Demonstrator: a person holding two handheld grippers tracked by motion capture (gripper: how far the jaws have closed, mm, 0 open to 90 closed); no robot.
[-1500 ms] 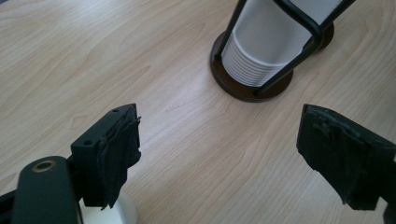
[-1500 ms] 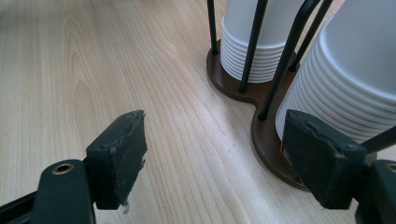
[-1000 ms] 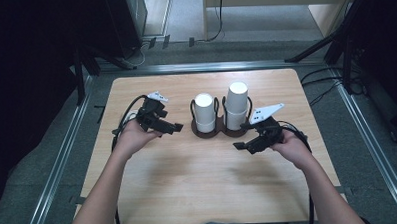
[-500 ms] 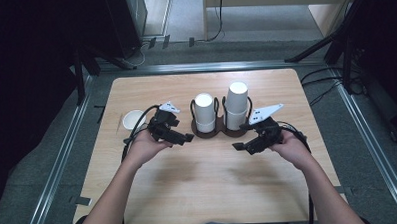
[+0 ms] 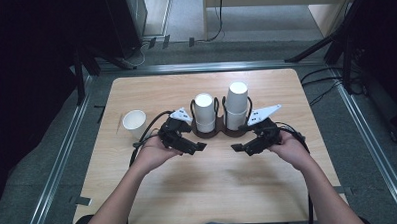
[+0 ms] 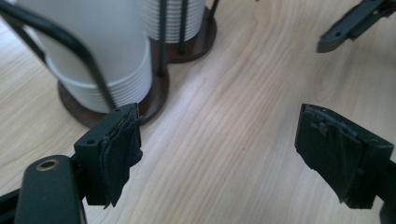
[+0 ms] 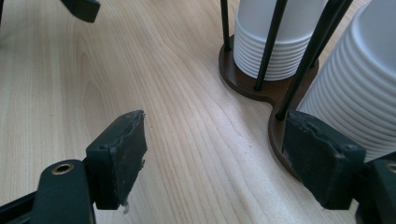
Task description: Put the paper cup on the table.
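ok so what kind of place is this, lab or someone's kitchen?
Looks like a lab or data-collection rig, not a kitchen: a bare wooden table standing inside metal floor rails, cables on the grey floor, dark surroundings, and a person holding the left claw and right claw.

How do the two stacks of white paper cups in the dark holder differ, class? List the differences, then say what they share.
The right stack stands taller than the left stack. The left stack is nearer the lone cup; the right stack is farther from it. Both are white, upside down, ringed by thin black rods, and share one brown base.
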